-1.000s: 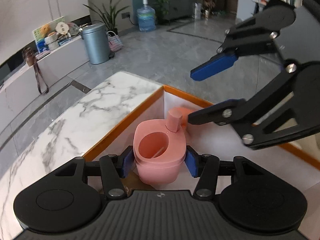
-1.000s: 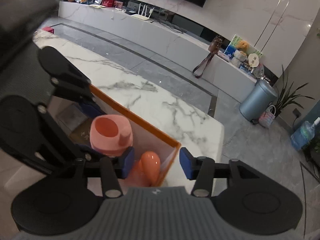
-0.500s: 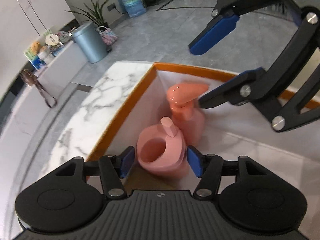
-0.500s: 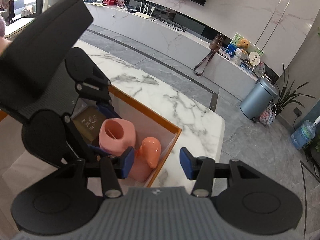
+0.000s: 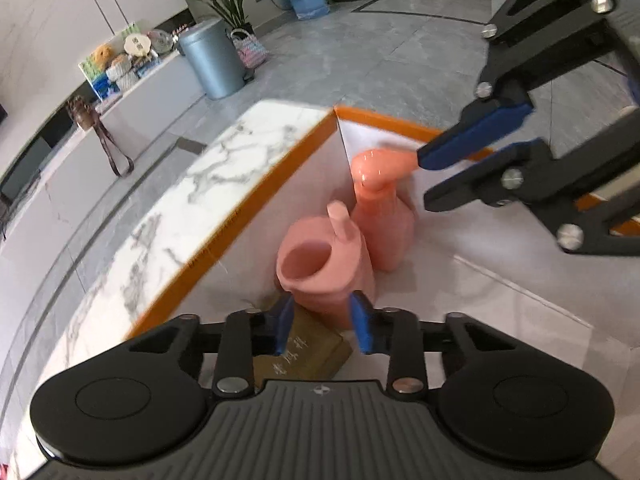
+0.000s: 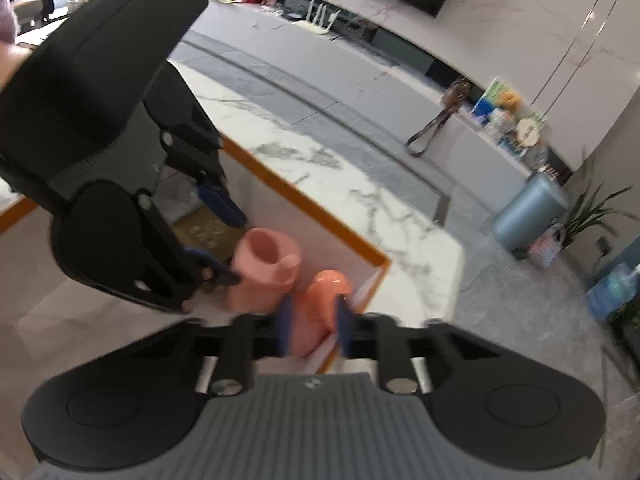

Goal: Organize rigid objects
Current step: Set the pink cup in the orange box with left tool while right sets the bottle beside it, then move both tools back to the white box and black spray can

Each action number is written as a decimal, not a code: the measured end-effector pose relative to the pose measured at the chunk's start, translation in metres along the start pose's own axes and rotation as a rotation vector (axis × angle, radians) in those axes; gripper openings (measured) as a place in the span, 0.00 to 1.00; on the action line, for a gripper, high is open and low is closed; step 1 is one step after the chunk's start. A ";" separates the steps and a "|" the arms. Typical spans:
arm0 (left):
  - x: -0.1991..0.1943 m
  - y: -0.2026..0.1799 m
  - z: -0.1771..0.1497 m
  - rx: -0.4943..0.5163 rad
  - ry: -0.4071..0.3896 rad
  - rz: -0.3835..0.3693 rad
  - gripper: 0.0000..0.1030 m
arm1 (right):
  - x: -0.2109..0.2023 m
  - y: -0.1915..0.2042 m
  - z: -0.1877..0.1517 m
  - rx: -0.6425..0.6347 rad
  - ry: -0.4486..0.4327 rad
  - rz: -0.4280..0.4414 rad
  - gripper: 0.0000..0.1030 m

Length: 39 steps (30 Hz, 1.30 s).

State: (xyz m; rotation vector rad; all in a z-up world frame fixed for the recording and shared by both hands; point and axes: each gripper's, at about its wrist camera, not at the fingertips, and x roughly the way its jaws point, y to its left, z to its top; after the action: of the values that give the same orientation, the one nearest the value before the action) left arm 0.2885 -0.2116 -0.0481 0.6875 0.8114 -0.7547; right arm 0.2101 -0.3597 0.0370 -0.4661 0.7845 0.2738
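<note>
Corner: cup (image 5: 320,264) and bottle (image 5: 380,216) crowd the box (image 5: 280,168) walls.
Left gripper (image 5: 324,326): just closed, narrow on cup.
Right gripper (image 6: 314,330): just closed on bottle.

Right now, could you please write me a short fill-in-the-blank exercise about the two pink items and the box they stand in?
1. The white box's rim is coloured ____.
2. The left gripper is shut on the pink ____ with the open round mouth.
3. The right gripper is shut on the pink pump ____.
4. The flat brown block with gold lettering lies ____ the box.

Missing words: orange; cup; bottle; inside
</note>
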 end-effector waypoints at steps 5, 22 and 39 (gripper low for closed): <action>0.001 0.004 0.001 -0.032 0.000 -0.010 0.25 | 0.007 0.012 0.001 -0.031 0.069 0.043 0.09; -0.007 0.010 -0.007 -0.076 -0.081 -0.081 0.25 | 0.090 0.042 -0.002 -0.354 0.281 -0.003 0.00; -0.124 0.015 -0.044 -0.158 -0.232 -0.116 0.29 | 0.009 0.070 0.013 -0.209 0.175 0.016 0.02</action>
State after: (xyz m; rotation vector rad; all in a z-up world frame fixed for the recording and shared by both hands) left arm 0.2258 -0.1294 0.0355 0.4050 0.6940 -0.8476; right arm 0.1958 -0.2918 0.0178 -0.6871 0.9349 0.3351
